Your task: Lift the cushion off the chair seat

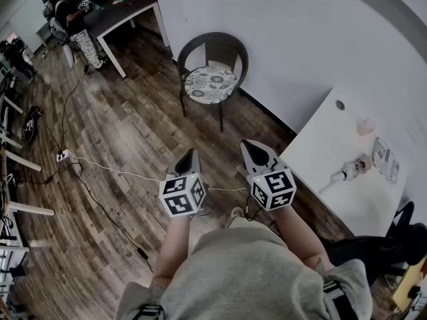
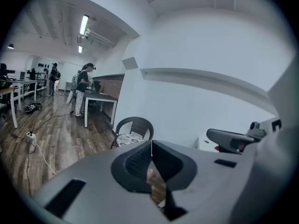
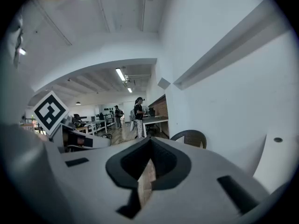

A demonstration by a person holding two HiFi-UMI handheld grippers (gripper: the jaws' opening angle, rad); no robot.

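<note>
A dark wicker chair stands against the white wall, well ahead of me across the wood floor. A round floral cushion lies on its seat. My left gripper and right gripper are held side by side close to my body, both pointing toward the chair and far short of it. Both are shut with nothing between the jaws. In the left gripper view the chair and its cushion sit just above the shut jaw tips. The right gripper view shows only the chair's back past its tips.
A white table with a few small items stands to my right, beside the wall. A white cable and power strip run across the floor on the left. People stand by a dark desk at the far left back.
</note>
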